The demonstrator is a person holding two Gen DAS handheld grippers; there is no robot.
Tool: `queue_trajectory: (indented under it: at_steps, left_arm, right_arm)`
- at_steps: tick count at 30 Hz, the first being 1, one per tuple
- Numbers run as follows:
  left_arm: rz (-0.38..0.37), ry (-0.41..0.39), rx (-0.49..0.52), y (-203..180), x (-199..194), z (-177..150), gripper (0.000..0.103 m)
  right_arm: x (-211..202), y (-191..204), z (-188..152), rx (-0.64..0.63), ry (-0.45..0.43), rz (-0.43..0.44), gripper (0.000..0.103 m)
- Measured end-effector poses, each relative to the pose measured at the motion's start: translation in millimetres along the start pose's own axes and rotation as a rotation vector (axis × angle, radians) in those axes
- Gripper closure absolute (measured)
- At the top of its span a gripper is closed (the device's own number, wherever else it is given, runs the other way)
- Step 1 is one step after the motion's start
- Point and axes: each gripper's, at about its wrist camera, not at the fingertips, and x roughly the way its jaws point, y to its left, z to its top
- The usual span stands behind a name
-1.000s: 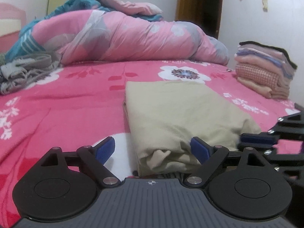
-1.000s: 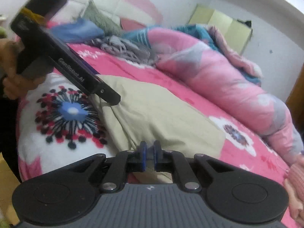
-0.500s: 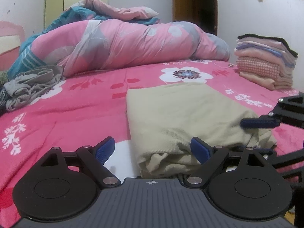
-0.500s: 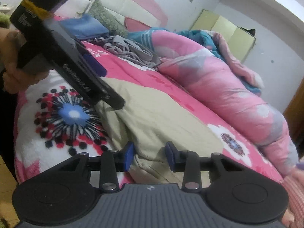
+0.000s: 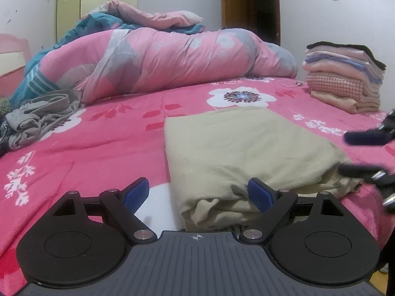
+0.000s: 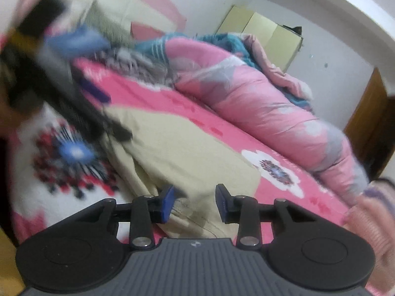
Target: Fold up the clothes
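Lying folded on the pink floral bedsheet [image 5: 103, 148], the beige garment [image 5: 237, 153] fills the centre. The left gripper [image 5: 198, 193] gapes wide at six o'clock; the right gripper [image 6: 195, 201], fingers apart, holds nothing at three o'clock.

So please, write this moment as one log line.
task: fold clothes | left gripper: open | right gripper: open | beige garment: folded, on bed
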Motion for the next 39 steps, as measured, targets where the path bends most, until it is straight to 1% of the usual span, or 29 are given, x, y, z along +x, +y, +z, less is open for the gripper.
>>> queue_trajectory:
  at_steps: [2,3,5,8,10,11,13,15,17,20,22,25,27,28,29,32,34,35,37,38,39]
  left_arm:
    - [0.002,0.001,0.001,-0.3,-0.3,-0.1,0.015]
    - [0.004,0.006,-0.002,-0.7,-0.2,0.7,0.015]
    - [0.012,0.017,-0.006,-1.5,-1.2,2.6,0.015]
    - [0.049,0.023,0.003,-5.0,-9.6,9.6,0.015]
    - [0.073,-0.012,-0.015,-6.3,-21.9,17.9,0.015]
    - [0.084,-0.038,-0.025,-6.8,-27.6,23.5,0.015]
    - [0.074,-0.083,-0.038,-9.4,-32.2,38.4,0.015]
    - [0.054,-0.087,-0.045,-17.2,-24.7,54.9,0.015]
    - [0.074,-0.043,-0.019,-31.5,-11.2,68.3,0.016]
    - [0.103,0.066,0.016,-48.6,10.9,76.2,0.016]
    - [0.098,0.154,-0.002,-53.7,26.5,73.6,0.016]
    - [0.128,0.254,-0.024,-59.2,42.8,65.0,0.015]
    - [0.159,0.265,-0.028,-63.6,44.3,59.7,0.015]
    - [0.169,0.268,-0.026,-65.1,43.6,59.3,0.015]
    - [0.178,0.272,-0.024,-66.5,43.0,59.0,0.014]
    - [0.2,0.291,-0.026,-67.9,43.9,61.3,0.014]
    - [0.211,0.303,-0.024,-69.2,45.5,63.4,0.014]
    - [0.217,0.307,-0.022,-70.2,46.2,64.3,0.014]
    - [0.231,0.311,-0.016,-72.3,46.9,65.5,0.013]
    - [0.237,0.312,-0.018,-74.0,47.3,65.7,0.013]
    - [0.241,0.312,-0.022,-74.7,47.2,65.4,0.013]
  right_arm:
    - [-5.1,-3.8,1.3,0.027,-0.008,0.012,0.065]
    - [2.0,-3.8,-0.1,0.038,0.005,0.023,0.066]
    - [16.0,-3.7,-3.0,0.062,0.03,0.044,0.07]
    - [37.1,-3.6,-7.4,0.097,0.069,0.076,0.073]
    - [50.0,-3.2,-10.5,0.117,0.089,0.095,0.072]
    - [47.3,-1.0,-13.5,0.099,0.063,0.086,0.072]
    - [45.9,-2.3,-10.0,0.095,0.071,0.084,0.073]
    - [44.9,-9.6,-5.8,0.144,0.074,0.097,0.073]
    - [38.9,-23.0,-1.1,0.22,0.053,0.105,0.075]
    - [29.5,-50.6,5.0,0.359,0.019,0.089,0.075]
    - [28.2,-70.2,4.8,0.457,0.018,0.055,0.075]
    - [36.4,-91.7,-3.8,0.577,0.06,0.003,0.074]
    - [47.2,-97.6,-16.9,0.635,0.112,0.029,0.074]
    - [53.1,-97.1,-23.5,0.64,0.147,0.035,0.074]
    - [55.8,-97.1,-27.5,0.639,0.16,0.034,0.074]
    - [51.8,-106.4,-20.7,0.65,0.133,0.026,0.074]
    - [55.7,-120.7,-12.7,0.689,0.089,0.038,0.075]
    - [60.9,-127.3,-8.4,0.704,0.081,0.03,0.075]
    - [77.2,-137.1,-4.8,0.716,0.091,0.026,0.075]
    - [88.9,-141.1,-6.4,0.729,0.115,0.043,0.074]
    - [102.1,-143.0,-11.0,0.738,0.166,0.063,0.074]
